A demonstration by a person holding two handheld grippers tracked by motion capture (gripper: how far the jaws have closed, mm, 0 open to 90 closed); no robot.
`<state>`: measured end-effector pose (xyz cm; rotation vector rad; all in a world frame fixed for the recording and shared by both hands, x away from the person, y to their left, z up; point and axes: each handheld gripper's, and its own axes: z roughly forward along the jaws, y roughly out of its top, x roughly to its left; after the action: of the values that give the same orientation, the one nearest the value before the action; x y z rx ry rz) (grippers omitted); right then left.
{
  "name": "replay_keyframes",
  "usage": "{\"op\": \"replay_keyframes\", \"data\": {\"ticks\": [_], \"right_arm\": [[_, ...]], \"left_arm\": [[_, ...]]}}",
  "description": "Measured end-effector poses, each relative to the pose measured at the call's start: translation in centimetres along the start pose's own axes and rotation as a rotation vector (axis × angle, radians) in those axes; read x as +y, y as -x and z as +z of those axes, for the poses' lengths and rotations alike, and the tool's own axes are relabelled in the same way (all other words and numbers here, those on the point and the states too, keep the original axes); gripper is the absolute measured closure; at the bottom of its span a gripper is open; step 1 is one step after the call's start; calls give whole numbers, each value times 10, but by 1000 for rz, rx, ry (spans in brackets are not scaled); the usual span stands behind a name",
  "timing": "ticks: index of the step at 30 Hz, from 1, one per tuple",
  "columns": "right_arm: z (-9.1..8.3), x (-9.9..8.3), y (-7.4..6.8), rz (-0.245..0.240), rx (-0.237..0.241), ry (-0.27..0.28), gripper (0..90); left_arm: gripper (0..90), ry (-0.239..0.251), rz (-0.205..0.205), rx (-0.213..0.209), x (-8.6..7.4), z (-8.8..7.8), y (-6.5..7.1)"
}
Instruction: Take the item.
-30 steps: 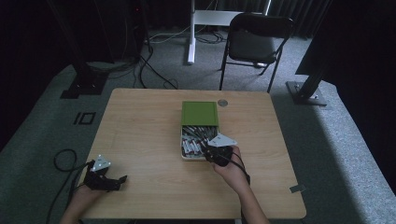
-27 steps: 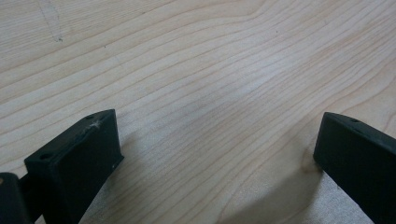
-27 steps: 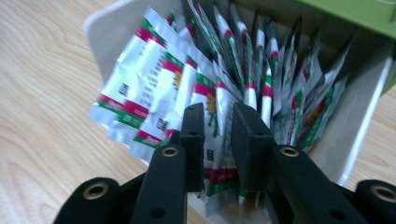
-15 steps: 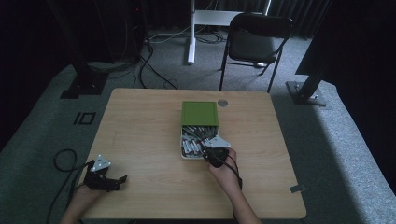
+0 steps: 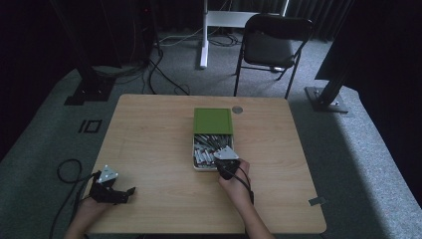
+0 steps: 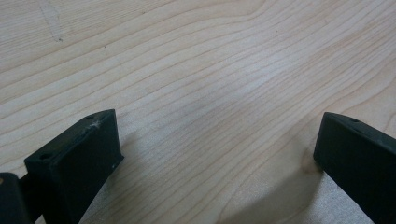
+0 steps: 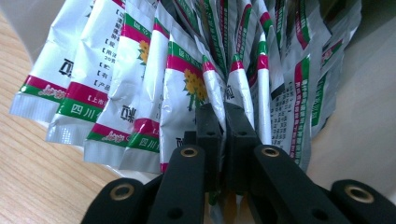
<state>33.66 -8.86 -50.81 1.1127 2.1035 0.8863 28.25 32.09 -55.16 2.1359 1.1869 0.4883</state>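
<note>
A silver sachet [image 7: 219, 100] with red and green bands stands among a fanned row of like sachets [image 7: 140, 79] in the open box [image 5: 198, 164], which sits just right of the middle of the table [image 5: 149, 134], its green lid [image 5: 213, 120] resting over the half toward the far edge. The right gripper [image 7: 223, 116] reaches into the near end of the box and its jaws have just been closing; they now stand almost together with the edge of that one sachet pinched between them. The step in hand looks like picking a single sachet out of the pack. The next move probably calls for a straight lift clear of the box, slow enough that the neighbours pressed against it do not ride up too. The left gripper [image 5: 110, 185] rests by the near left corner of the table, well apart from the box, its jaws wide over bare wood with nothing between them.
</note>
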Motion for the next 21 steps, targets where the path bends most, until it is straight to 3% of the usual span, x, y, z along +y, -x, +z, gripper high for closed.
{"op": "replay_keyframes", "data": {"ticks": [14,21], "right_arm": [[-22,14,9,56,77,36,892],[-41,28,14,79,107,102,892]], "left_arm": [[14,0,-1,-1,0,0,0],[14,2,-2,-2,0,0,0]]}}
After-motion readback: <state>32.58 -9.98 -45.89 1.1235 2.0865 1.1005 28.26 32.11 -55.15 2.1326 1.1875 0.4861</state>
